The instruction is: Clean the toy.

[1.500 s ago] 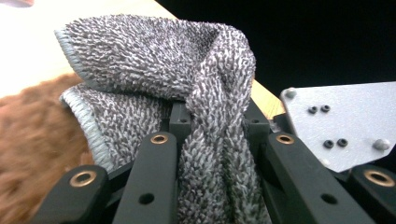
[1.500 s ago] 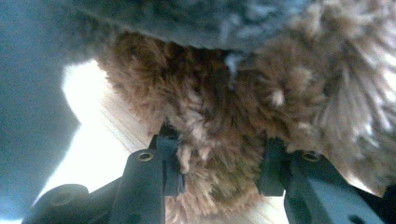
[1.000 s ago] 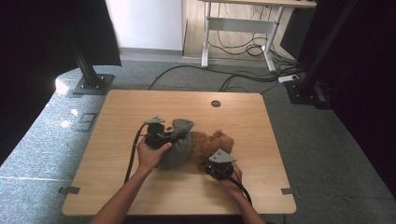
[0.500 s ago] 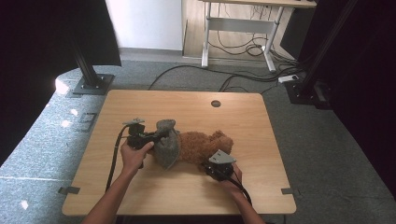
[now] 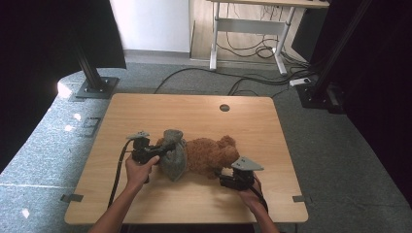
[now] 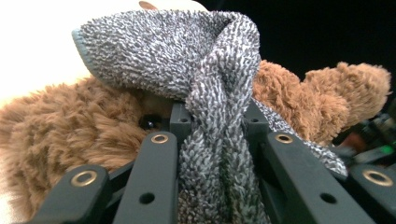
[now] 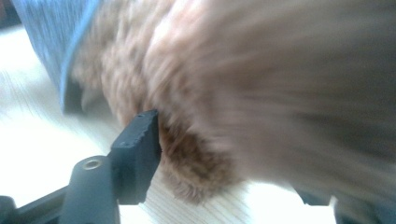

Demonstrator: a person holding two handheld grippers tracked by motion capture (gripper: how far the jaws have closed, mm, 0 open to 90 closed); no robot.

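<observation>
A brown teddy bear (image 5: 209,154) lies across the middle of the wooden table (image 5: 194,116). A grey knitted cloth (image 5: 174,154) wraps its left end. My left gripper (image 5: 163,150) is shut on a twisted fold of that cloth (image 6: 210,93), with the bear's fur (image 6: 70,130) just behind the jaws. My right gripper (image 5: 221,178) sits at the bear's near right side. Its jaws have just been opening. One fingertip (image 7: 137,144) stands beside the blurred fur (image 7: 261,84), and the other is hidden behind it. The cloth's edge (image 7: 56,28) lies at the upper left of the right gripper view.
The table has a round hole (image 5: 224,108) near its far edge. Black stands rise from the floor at the left (image 5: 92,82) and right (image 5: 320,92). Cables (image 5: 243,77) and a white desk frame (image 5: 248,29) lie beyond the table.
My left gripper has drawn the grey cloth leftward along the bear. The right gripper has shifted slightly right.
</observation>
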